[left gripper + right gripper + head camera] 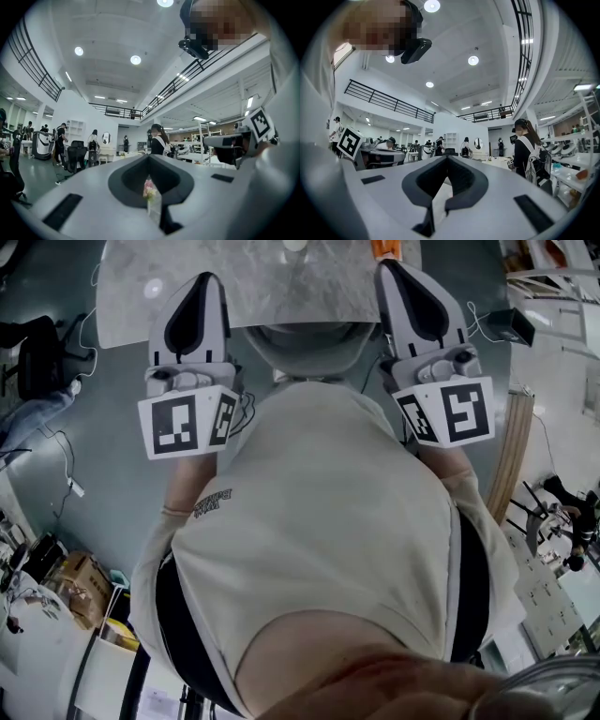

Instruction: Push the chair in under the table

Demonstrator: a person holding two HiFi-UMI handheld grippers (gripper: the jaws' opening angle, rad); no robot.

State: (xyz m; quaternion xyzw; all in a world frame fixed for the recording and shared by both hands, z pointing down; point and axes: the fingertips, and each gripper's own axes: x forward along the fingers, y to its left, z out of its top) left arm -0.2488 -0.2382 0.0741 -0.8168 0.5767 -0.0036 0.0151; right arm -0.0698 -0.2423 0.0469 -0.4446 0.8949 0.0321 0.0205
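Marble worktop (300, 292) lies ahead of me. The grey chair (305, 348) stands at its near edge, its back between my two tongs. My left tongs (206, 279) and right tongs (387, 266) are both pressed together, pinching nothing.

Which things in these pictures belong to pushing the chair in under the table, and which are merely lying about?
Belong to the job:
- chair
- table
- left gripper, shut and empty
- right gripper, shut and empty

Just lying about:
- black office chair
- cardboard box
- wooden board
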